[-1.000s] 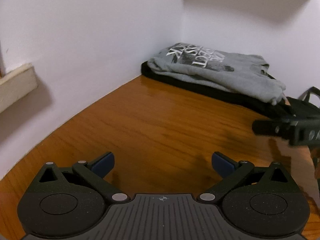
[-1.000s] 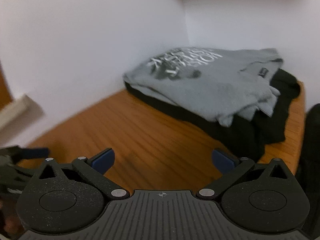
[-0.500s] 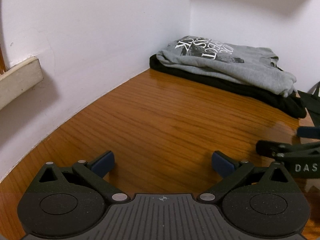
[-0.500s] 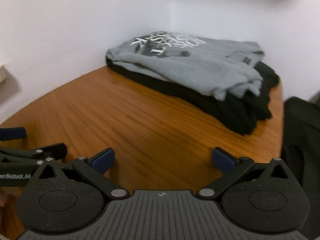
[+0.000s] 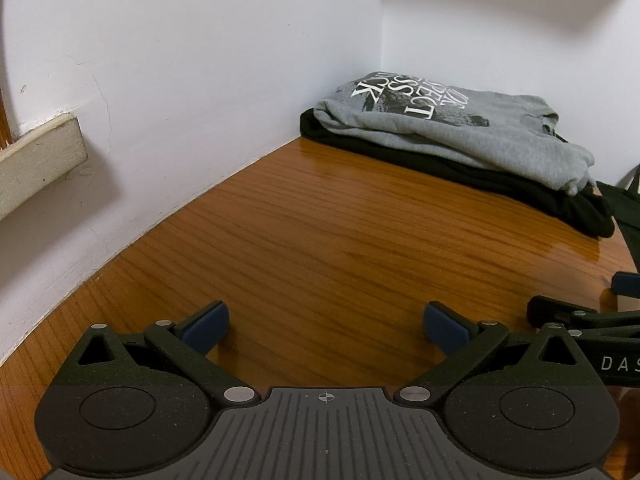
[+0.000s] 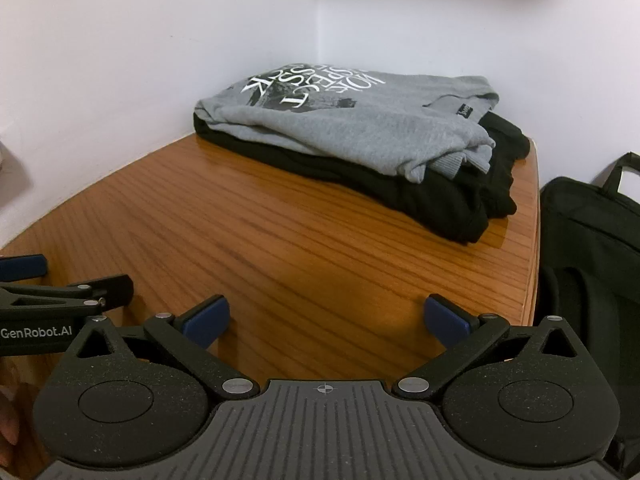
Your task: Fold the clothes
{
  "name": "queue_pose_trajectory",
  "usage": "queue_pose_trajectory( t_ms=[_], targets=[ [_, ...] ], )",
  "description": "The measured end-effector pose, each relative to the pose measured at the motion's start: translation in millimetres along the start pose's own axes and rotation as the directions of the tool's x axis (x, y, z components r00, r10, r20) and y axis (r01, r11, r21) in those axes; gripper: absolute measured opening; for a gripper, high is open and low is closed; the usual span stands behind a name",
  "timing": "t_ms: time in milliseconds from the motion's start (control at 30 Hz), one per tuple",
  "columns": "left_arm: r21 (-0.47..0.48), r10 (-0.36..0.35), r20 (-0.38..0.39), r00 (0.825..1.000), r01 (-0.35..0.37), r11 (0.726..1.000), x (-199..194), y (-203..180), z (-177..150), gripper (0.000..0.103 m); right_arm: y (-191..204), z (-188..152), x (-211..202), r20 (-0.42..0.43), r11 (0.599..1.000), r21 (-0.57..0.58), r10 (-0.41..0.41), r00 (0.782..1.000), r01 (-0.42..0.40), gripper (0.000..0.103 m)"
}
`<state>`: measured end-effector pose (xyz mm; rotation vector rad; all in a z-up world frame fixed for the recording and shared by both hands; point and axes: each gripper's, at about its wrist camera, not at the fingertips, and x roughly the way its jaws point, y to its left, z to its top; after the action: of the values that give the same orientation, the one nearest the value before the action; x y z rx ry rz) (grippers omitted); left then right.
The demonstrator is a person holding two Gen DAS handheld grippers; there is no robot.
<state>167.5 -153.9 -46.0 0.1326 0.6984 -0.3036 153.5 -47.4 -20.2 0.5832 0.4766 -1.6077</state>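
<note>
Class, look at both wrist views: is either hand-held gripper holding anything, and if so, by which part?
Nothing is held. The left hand-held gripper and the right hand-held gripper are both open over the bare wooden table.

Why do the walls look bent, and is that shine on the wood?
Left wrist view: the fisheye lens bows the wall; glare streaks the wooden table beside the folded grey sweatshirt. Right wrist view: same curving, softer sheen, a shadow patch beneath the open right gripper; everything reads sharp.
</note>
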Motion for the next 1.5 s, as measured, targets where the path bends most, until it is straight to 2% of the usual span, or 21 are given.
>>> queue_pose_trajectory(
  t_ms=[1500],
  targets=[
    [-0.002,0.003,0.0,1.0,-0.003,1.0,-11.0,0.1,-10.6,0.103,2.9,-11.8,-17.1,0.014,1.0,0.003,-0.003,1.0,0.003,0.103]
  ],
)
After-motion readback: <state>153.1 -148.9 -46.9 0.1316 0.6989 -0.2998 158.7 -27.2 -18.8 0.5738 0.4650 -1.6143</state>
